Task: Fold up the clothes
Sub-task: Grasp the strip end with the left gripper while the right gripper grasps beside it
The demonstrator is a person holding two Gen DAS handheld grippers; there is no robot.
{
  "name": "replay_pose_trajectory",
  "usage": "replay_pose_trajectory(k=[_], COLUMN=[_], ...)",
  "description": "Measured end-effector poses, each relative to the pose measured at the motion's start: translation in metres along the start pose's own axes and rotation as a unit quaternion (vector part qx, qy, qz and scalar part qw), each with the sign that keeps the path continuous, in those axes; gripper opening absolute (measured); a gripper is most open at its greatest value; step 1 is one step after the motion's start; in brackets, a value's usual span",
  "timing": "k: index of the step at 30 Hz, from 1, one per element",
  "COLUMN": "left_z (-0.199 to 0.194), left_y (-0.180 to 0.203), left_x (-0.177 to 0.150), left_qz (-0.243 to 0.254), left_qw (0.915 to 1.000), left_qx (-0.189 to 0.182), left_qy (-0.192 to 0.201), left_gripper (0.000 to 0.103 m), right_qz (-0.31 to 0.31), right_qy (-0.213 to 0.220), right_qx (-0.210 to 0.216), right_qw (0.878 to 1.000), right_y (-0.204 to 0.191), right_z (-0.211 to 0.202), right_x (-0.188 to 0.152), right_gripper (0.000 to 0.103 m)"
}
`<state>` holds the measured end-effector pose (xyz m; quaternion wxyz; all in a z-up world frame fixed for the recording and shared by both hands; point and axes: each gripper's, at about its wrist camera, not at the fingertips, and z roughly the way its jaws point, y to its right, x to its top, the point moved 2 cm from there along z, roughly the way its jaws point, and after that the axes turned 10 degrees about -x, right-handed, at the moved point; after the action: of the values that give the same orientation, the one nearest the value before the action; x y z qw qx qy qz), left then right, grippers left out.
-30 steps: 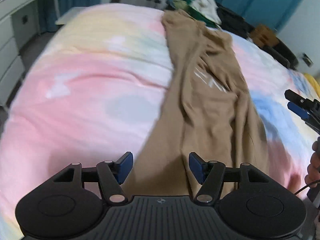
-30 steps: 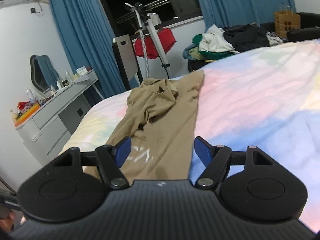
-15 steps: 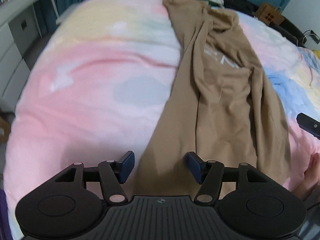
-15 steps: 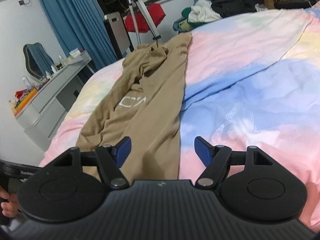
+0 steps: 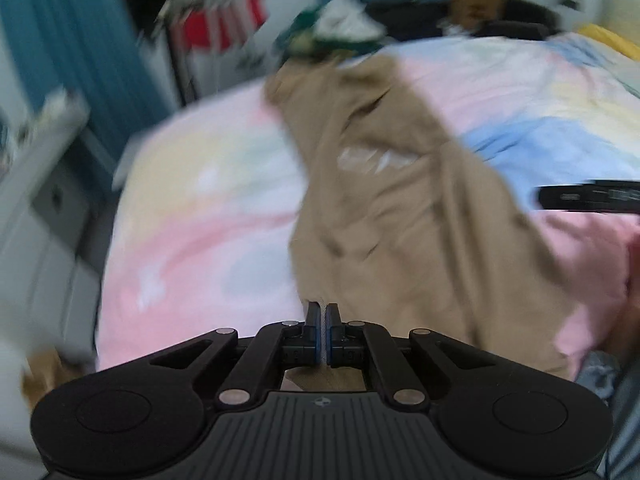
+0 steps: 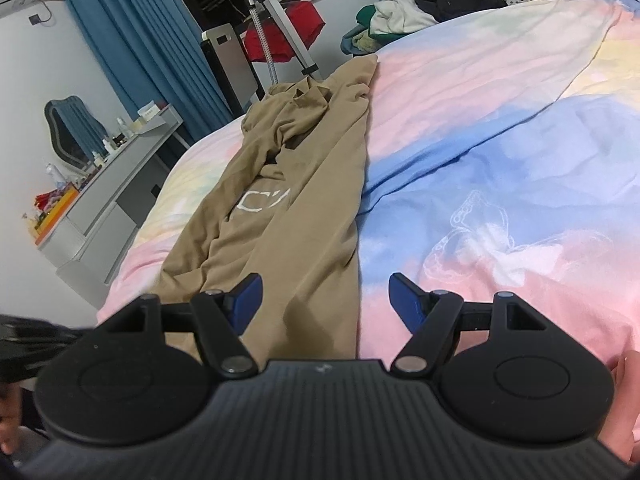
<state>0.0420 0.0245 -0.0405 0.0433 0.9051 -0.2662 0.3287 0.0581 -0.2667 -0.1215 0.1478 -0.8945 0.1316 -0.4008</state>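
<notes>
On the left side of the bed, the left gripper is now pinching the near hem of the tan garment, its blue pads pressed together with a sliver of cloth between them, whereas half a second ago those pads were standing apart just above the hem. That change suggests the grasping step is beginning on this side, and the heavy blur across the left view suggests the hand is moving quickly, perhaps already lifting the corner. The garment is lying lengthwise down the pastel bedspread, collar toward the far edge and hem toward the person, still rumpled and unfolded. Moving rightward, the right gripper is hovering with its jaws spread wide over the hem's right corner, gripping nothing, so the second corner is still waiting to be taken. The left view is showing the clamp on the cloth and the other tool's dark edge at its right border, which the right view is barely catching. The right view, being sharp, is showing the white lettering on the chest, the desk and the laundry pile beyond the bed.
</notes>
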Motion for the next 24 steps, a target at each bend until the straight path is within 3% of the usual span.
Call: replay_pose_trajectory(k=[3, 6, 10, 13, 14, 15, 16, 17, 18, 22, 24], left_z=[-0.008, 0.005, 0.041, 0.058, 0.059, 0.056, 0.051, 0.046, 0.042, 0.027, 0.032], left_y=[0.037, 0.074, 0.089, 0.077, 0.071, 0.064, 0.058, 0.052, 0.043, 0.000, -0.023], left_x=[0.008, 0.007, 0.000, -0.003, -0.005, -0.006, -0.008, -0.010, -0.012, -0.022, -0.028], left_qz=[0.063, 0.136, 0.133, 0.098, 0.081, 0.061, 0.043, 0.023, 0.001, -0.107, -0.182], left_qw=[0.9977, 0.9898, 0.9879, 0.9889, 0.9889, 0.9876, 0.9859, 0.9836, 0.9806, 0.9680, 0.9634], left_qx=[-0.021, -0.041, -0.075, -0.103, -0.118, -0.139, -0.157, -0.176, -0.195, -0.225, -0.195], left_qy=[0.013, 0.006, -0.026, -0.043, -0.041, -0.040, -0.037, -0.032, -0.021, 0.029, 0.027], left_gripper=[0.002, 0.002, 0.003, 0.011, 0.021, 0.042, 0.054, 0.072, 0.078, 0.081, 0.081], right_qz=[0.008, 0.014, 0.019, 0.024, 0.025, 0.027, 0.027, 0.028, 0.028, 0.030, 0.031], right_qy=[-0.002, -0.006, -0.010, -0.015, -0.018, -0.021, -0.023, -0.026, -0.028, -0.041, -0.050], right_qx=[0.004, 0.007, 0.007, 0.007, 0.009, 0.010, 0.012, 0.013, 0.014, 0.023, 0.027], right_qw=[1.000, 1.000, 1.000, 1.000, 0.999, 0.999, 0.999, 0.999, 0.999, 0.998, 0.998], right_y=[0.002, 0.004, 0.006, 0.008, 0.008, 0.009, 0.009, 0.009, 0.009, 0.008, 0.007], right_z=[0.000, 0.001, 0.001, 0.002, 0.003, 0.004, 0.005, 0.006, 0.007, 0.011, 0.013], right_x=[0.001, 0.001, 0.001, 0.000, -0.001, -0.001, -0.001, -0.001, -0.002, -0.003, -0.004], right_gripper=[0.073, 0.073, 0.073, 0.073, 0.073, 0.073, 0.073, 0.073, 0.073, 0.073, 0.073])
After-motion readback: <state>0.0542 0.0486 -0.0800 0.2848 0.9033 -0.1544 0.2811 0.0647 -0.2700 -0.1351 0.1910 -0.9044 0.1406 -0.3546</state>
